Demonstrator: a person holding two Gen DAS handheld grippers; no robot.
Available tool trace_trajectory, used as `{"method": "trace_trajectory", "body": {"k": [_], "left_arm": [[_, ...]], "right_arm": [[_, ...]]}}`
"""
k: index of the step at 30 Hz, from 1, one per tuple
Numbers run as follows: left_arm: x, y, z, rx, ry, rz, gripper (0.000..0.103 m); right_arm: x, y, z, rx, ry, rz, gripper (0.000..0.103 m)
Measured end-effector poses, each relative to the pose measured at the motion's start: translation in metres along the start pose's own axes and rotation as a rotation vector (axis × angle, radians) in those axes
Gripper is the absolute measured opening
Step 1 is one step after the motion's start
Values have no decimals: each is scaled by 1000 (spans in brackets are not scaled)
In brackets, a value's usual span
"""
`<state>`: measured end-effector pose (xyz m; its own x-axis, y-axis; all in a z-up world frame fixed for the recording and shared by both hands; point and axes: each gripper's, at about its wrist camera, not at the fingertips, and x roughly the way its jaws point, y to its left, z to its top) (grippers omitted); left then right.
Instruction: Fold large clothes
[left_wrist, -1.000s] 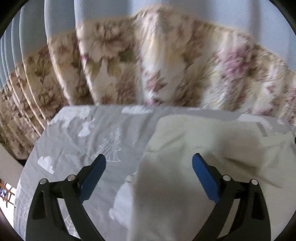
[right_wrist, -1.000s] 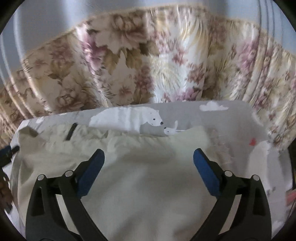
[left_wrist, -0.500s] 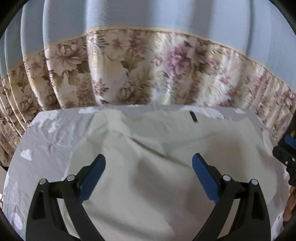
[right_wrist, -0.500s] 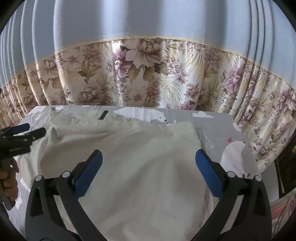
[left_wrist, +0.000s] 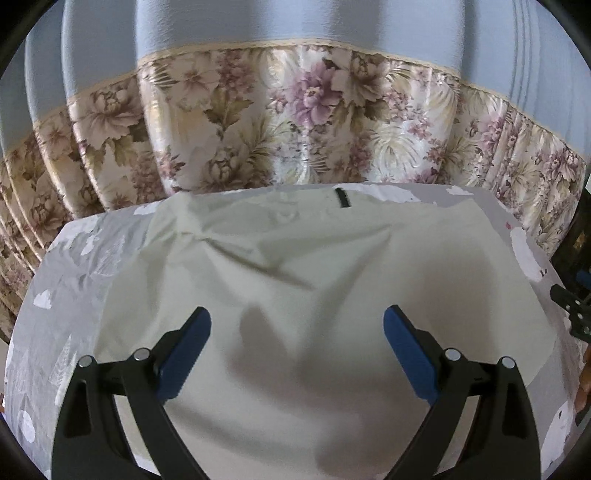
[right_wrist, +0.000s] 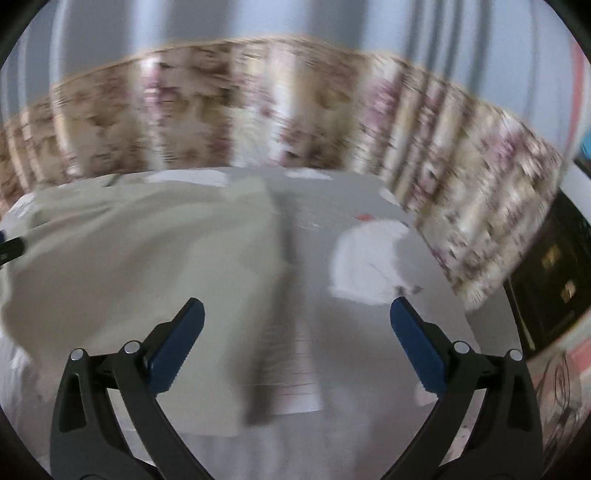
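A large cream garment lies spread on a grey bed sheet printed with white bears and trees. It has a small black tag near its far edge. My left gripper is open and empty, hovering above the garment's middle. My right gripper is open and empty above the bare sheet, just right of the garment's right edge. The right wrist view is blurred by motion. The right gripper's tip also shows at the right edge of the left wrist view.
A floral curtain with a blue upper part hangs right behind the bed's far edge. A dark cabinet stands to the right of the bed. A white polar bear print marks the sheet's right side.
The left view has swung right and now centres on the garment. The right gripper has swung right, off the garment and over the bare sheet, blurring its view. Both grippers stay open.
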<state>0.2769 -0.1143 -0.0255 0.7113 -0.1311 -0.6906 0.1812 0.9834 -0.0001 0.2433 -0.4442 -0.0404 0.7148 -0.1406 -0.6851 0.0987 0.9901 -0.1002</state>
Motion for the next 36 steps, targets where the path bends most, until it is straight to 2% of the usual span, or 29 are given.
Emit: {"method": "trace_trajectory", "body": {"k": [3,5,9,12,13,15,18,22,25,27,30,32,33,34,36], "left_arm": [[10,-16,9,-6,15,-33,95],[21,-27,13,10,35,-22,95],[57,-36,11,106,130,108,97],[70,-9,10,50,160,200,99],[71,-4,9,43,160,209,99],[77,8,6,26,181,188,100],[76,13,2,40,169,187,101],[69,19,-4,6,121,136,101],[68,18,-5,3,102,120,101],[69,17,-4,-1,98,121,101],[68,16,-4,0,95,126,101],[68,17,-4,-2,92,126,101],[68,17,-4,-2,92,130,101],[68,17,-4,-2,92,131,101],[69,16,-4,-2,92,135,101]], "right_arm": [[17,-19,0,62,35,69,99],[25,-21,2,86,50,113,99],[41,-12,6,87,72,131,99],[53,1,6,43,90,133,98],[56,6,6,35,90,146,97],[60,14,8,31,87,206,94],[69,25,10,31,106,266,88],[84,28,9,96,159,342,87],[84,30,10,110,165,369,87],[83,36,11,101,171,392,82],[83,43,14,104,185,413,68],[82,44,15,117,197,439,51],[80,47,17,108,196,437,48],[78,51,19,84,192,421,38],[76,55,22,67,202,414,27]]}}
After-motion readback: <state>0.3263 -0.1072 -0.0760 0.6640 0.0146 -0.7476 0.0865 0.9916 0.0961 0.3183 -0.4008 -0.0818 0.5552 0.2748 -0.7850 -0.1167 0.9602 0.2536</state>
